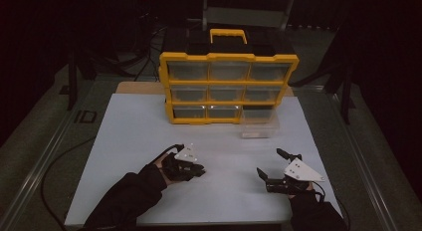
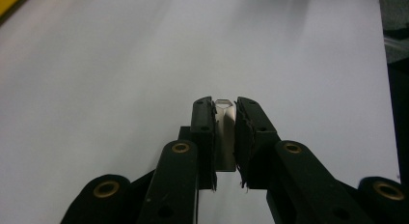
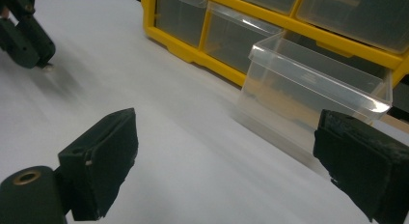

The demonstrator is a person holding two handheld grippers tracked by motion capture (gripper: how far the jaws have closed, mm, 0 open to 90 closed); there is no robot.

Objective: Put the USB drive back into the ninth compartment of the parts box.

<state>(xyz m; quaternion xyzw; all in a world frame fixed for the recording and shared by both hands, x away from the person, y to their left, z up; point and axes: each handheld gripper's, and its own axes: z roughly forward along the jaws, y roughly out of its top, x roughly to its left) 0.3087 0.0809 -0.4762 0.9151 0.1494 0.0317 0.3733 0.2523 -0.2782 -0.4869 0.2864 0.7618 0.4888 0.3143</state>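
My left gripper (image 1: 201, 170) (image 2: 223, 105) hovers over the white board (image 1: 144, 141), shut on a small silvery piece (image 2: 223, 119) pinched upright between its pads. The right gripper view also catches the left gripper (image 3: 28, 40) at the upper left, just above the board. My right gripper (image 1: 270, 162) (image 3: 226, 151) is open, with nothing between its fingers, and faces a clear plastic drawer (image 1: 259, 124) (image 3: 308, 93). That drawer is pulled out of the bottom right slot of a yellow organizer (image 1: 229, 86) (image 3: 212, 60) and rests on the board.
The organizer has three rows of clear drawers and a yellow handle (image 1: 228, 34) on top, and stands at the board's far edge. Cables (image 1: 59, 161) trail along the left of the table. Dark stands and equipment surround the table.
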